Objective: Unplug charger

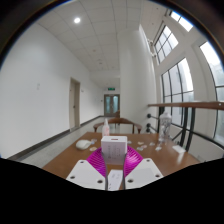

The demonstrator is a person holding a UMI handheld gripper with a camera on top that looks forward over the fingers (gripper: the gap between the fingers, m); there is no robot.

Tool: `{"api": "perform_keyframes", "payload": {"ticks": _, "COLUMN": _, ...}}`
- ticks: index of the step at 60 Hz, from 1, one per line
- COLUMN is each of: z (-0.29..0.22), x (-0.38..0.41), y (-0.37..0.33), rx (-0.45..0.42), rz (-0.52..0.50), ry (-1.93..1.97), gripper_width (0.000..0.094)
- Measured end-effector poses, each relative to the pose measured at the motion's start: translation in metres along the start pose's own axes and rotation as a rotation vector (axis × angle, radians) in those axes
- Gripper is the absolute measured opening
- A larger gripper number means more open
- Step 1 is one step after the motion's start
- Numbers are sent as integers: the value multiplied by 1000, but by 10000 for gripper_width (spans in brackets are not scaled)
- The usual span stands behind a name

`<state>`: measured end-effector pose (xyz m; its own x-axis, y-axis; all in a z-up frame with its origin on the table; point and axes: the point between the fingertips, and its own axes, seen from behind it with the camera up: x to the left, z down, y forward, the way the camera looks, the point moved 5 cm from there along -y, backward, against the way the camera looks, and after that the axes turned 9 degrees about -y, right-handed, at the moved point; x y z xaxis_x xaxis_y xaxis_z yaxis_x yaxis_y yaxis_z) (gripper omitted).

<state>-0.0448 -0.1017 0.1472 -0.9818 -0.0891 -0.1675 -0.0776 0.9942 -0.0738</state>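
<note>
Charger, a white upright block on the table, stands between the open claw's fingers, pads flanking it.

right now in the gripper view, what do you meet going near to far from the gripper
gripper with its fingers close on either side of the white charger → wooden table → small white items further along the table → corridor double door
</note>
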Motion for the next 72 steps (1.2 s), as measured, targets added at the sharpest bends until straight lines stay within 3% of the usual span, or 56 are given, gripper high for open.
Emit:
{"api": "perform_keyframes", "payload": {"ticks": 6, "z": -46, "x": -35, "y": -16, "rx": -57, "rz": 15, "ry": 40, "gripper_width": 181}}
{"api": "perform_keyframes", "payload": {"ticks": 11, "z": -40, "x": -63, "y": -22, "rx": -14, "rz": 55, "ry": 22, "gripper_width": 180}}
{"api": "perform_keyframes", "payload": {"ticks": 26, "z": 92, "x": -78, "y": -15, "rx": 346, "rz": 0, "ry": 17, "gripper_width": 185}}
{"api": "perform_keyframes", "payload": {"ticks": 36, "z": 133, "x": -76, "y": -11, "rx": 472, "rz": -23, "ry": 53, "gripper_width": 227}}
{"api": "perform_keyframes", "payload": {"ticks": 49, "z": 136, "x": -78, "y": 3, "rx": 458, "rz": -11, "ry": 62, "gripper_width": 385}}
{"api": "perform_keyframes", "payload": {"ticks": 50, "z": 137, "x": -77, "y": 3, "rx": 461, "rz": -17, "ry": 65, "gripper_width": 410}}
{"api": "perform_keyframes", "payload": {"ticks": 51, "z": 138, "x": -76, "y": 2, "rx": 465, "rz": -23, "ry": 68, "gripper_width": 496}}
{"api": "perform_keyframes", "payload": {"ticks": 52, "z": 139, "x": -76, "y": 2, "rx": 470, "rz": -28, "ry": 72, "gripper_width": 495}}
{"api": "perform_keyframes", "payload": {"ticks": 53, "z": 139, "x": -75, "y": 2, "rx": 472, "rz": -32, "ry": 77, "gripper_width": 577}}
{"api": "perform_keyframes", "payload": {"ticks": 54, "z": 140, "x": -75, "y": 1, "rx": 473, "rz": -34, "ry": 80, "gripper_width": 567}}
{"api": "perform_keyframes", "payload": {"ticks": 63, "z": 136, "x": -74, "y": -12, "rx": 451, "rz": -31, "ry": 41, "gripper_width": 852}}
{"api": "perform_keyframes", "payload": {"ticks": 72, "z": 119, "x": -67, "y": -38, "rx": 398, "rz": -37, "ry": 16, "gripper_width": 842}}
